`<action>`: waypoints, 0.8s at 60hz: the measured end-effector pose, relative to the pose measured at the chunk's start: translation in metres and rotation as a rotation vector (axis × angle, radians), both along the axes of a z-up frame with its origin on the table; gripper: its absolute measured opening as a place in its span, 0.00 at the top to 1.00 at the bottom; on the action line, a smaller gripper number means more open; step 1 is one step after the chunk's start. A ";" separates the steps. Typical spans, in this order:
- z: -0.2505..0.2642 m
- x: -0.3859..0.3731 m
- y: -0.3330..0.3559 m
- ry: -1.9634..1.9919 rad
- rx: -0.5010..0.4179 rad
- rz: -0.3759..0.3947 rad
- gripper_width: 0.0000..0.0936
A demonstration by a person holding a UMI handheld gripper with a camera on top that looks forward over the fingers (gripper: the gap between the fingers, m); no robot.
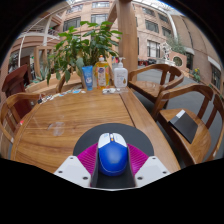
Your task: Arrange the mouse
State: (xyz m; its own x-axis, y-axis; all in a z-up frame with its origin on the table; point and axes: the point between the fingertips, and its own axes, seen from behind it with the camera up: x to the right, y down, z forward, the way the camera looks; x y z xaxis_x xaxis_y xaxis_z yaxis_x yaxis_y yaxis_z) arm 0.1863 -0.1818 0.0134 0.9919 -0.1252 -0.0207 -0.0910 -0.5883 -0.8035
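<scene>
The blue mouse [113, 157] sits between the two pink pads [88, 157] of the gripper [113, 160], its rounded back facing the camera, a pale strip with the scroll wheel running along its top. The pads stand right up against its left and right flanks with no gap to be seen, so the jaws are clenched on the mouse. Under and around the mouse lies a round black mouse mat [112, 138], which rests on the near edge of the wooden counter [60, 125].

Taking the mouse as the landmark: the counter's slatted top stretches away beyond it, bare wood for most of its length. At the far end, well apart from the mouse, stands a cluster of things — a leafy green plant [82, 45] to the left of the far group, a blue cup [88, 77] below its leaves, a yellow carton [102, 74] just beside that, and a white bottle [120, 76] at the right of the group. Some flat papers or small items lie around their bases; they are too small to tell.

To the right of the mouse, off the counter, are wooden chairs [190, 115] with curved armrests — the nearer one carries a dark flat object [186, 124] on its seat. To the left of the mouse another chair back [10, 110] shows beside the counter. Far beyond everything rise brick buildings [150, 30] with rows of windows, seen behind a wooden post [128, 30].
</scene>
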 end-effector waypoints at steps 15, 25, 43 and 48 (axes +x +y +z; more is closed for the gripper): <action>-0.006 0.002 -0.006 0.012 -0.041 -0.002 0.23; 0.038 -0.005 -0.028 -0.027 0.019 -0.007 0.09; 0.115 -0.021 -0.102 -0.090 0.102 -0.005 0.08; 0.126 -0.027 -0.124 -0.091 0.110 -0.007 0.08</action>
State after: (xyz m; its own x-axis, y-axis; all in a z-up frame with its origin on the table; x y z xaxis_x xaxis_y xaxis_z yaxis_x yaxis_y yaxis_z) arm 0.1598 -0.3057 0.1393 0.9894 -0.1340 0.0557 -0.0183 -0.4956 -0.8684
